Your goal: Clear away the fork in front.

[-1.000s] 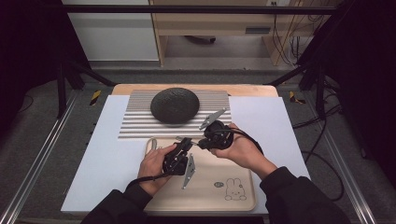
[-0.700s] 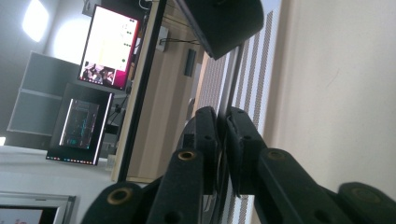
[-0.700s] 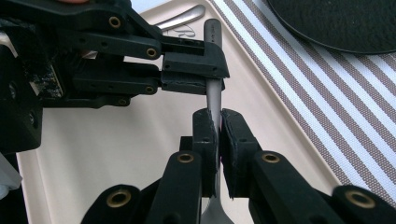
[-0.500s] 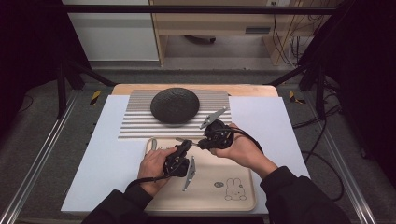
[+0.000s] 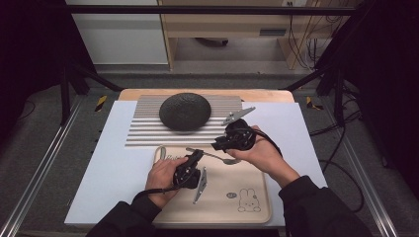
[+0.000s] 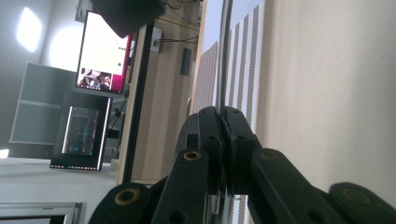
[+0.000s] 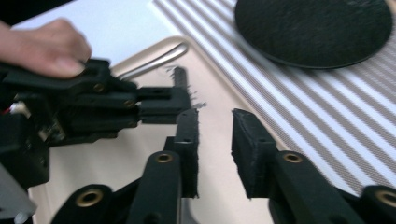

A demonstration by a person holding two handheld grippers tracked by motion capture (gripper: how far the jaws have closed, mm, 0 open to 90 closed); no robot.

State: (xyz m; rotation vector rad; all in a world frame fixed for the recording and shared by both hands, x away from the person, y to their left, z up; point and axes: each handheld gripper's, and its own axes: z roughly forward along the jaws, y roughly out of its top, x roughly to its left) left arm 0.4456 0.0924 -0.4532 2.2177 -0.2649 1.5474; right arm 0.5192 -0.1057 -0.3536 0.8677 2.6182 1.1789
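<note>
On the wooden tray (image 5: 247,173) at the near side of the surface lies the spoon (image 5: 212,156), with its handle pointing away and left and its bowl toward my right hand. Compared with a second ago, my left tool (image 5: 196,157) has crept up the tray to the handle. Its own view shows the jaws pressed together with the thin steel shaft (image 6: 225,56) running out beyond them. I take that as a grip on the spoon, though the shaft is so slim there that I can't be sure it is truly pinched. My right tool (image 5: 218,146) has barely shifted. It hangs just past the spoon's middle with its jaws narrowly parted and nothing between them (image 7: 215,119).

To my mind the pick-up has started, and the lift or a hand-over comes next.

By count:
- two tools
- one spoon
- one tray
- one striped mat (image 5: 143,133)
- one dark round pad (image 5: 185,111) resting on the mat
- one white sheet (image 5: 113,173) under it all
</note>
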